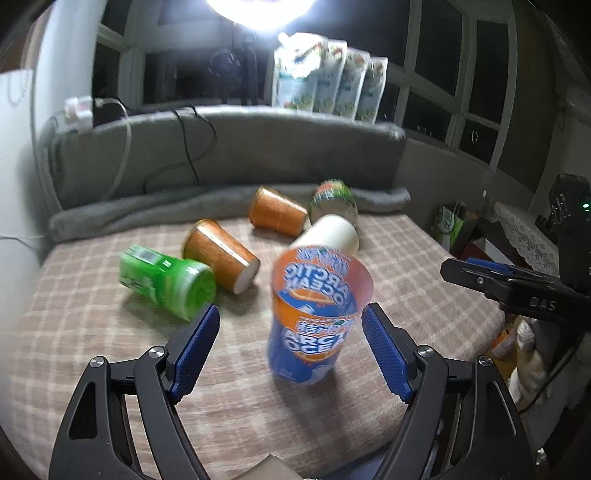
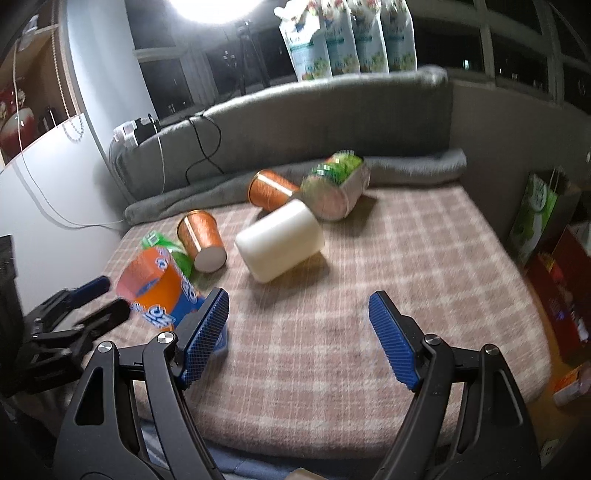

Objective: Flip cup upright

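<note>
In your left wrist view, your left gripper is spread wide and grips nothing; the blue-and-orange cup stands between its pads without touching them, mouth up, tilted, on the checked blanket near the front edge; behind it lie a green cup, two orange cups and a white cup on their sides; a grey cushion runs along the back edge, with four pouches on the sill before dark windows, under a bright lamp; your right gripper reaches in near the right edge.

In your right wrist view, your right gripper is also wide open and empty, over bare blanket; the blue-and-orange cup sits by the left edge, beside your left gripper; a white wall and cables are on the left.
</note>
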Available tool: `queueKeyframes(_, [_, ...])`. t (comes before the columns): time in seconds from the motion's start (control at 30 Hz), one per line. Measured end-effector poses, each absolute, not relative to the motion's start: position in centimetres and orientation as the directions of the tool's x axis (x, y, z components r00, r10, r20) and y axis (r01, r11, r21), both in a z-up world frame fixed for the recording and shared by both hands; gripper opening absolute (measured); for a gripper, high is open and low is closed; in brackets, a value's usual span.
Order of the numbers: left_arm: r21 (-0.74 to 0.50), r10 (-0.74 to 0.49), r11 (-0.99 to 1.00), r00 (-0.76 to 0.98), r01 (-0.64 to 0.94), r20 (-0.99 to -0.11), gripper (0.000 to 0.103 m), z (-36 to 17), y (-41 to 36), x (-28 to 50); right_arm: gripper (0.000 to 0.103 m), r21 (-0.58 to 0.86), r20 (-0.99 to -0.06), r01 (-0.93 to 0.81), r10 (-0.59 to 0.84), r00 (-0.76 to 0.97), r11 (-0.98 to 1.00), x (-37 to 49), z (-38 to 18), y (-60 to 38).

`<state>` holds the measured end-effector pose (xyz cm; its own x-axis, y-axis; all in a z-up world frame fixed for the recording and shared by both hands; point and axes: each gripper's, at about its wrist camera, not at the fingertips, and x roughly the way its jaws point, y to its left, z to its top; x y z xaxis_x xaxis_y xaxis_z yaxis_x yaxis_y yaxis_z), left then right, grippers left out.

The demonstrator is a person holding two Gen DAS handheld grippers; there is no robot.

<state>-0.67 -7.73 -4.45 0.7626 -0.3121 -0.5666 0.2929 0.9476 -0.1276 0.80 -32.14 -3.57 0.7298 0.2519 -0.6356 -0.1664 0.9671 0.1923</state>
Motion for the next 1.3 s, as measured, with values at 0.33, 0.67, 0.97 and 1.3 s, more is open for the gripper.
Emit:
queueKeyframes(0.33, [-0.101, -0.146, 0.988, 0.907, 0.115, -0.396, 0.081, -1.1, -4.1, -3.0, 0.095, 0.059, -0.516, -0.146, 0.155, 0.842, 0.988, -0.3, -1.4, -30.1])
queueKeyframes(0.67, [-0.116, -0.095, 0.992, 0.937, 0.059, -0.337, 0.082, -0.1, -2.9, -3.8, 0.103, 0.001, -0.418, -0.112, 0.102, 0.902, 0.994, -1.4, -0.1, -29.3])
queueKeyframes(0.97, [-0.108, -0.081, 0.993, 0.934, 0.046, -0.349, 0.089, -0.1, -2.9, -3.8, 0.103, -0.017, -0.382, -0.088, 0.075, 0.921, 0.996, -1.7, 0.3, -29.1])
queueKeyframes(1.3, [-0.115, -0.078, 0.993, 0.933, 0.039, -0.352, 0.093, -0.2, -2.7, -3.9, 0.103, -0.026, -0.374, -0.084, 0.068, 0.925, 0.996, -1.7, 0.4, -28.7])
